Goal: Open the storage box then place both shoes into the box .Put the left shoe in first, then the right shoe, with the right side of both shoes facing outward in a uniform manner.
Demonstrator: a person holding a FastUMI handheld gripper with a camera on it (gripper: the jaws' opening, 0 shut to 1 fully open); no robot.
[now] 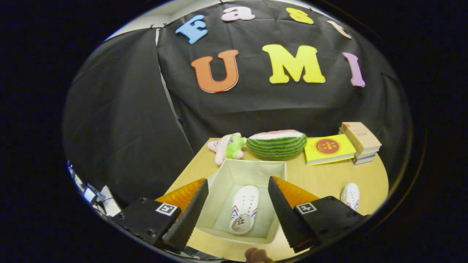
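Tabletop (318, 179) scene — gripper (237, 212) spread wide, empty, above storage box (252, 168) holding one shoe (244, 209) between its fingers.

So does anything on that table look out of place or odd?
One white shoe lies in the open storage box, while its mate sits alone on the table, outside the box. The open gripper holds nothing. Otherwise nothing looks spilled or damaged.

Square markers on gripper (237, 208), nothing legible

You're in a staged recording booth, not a home: black cloth (120, 109) walls in a wooden surface (321, 175); props line it, a plush (228, 146), books (360, 140).
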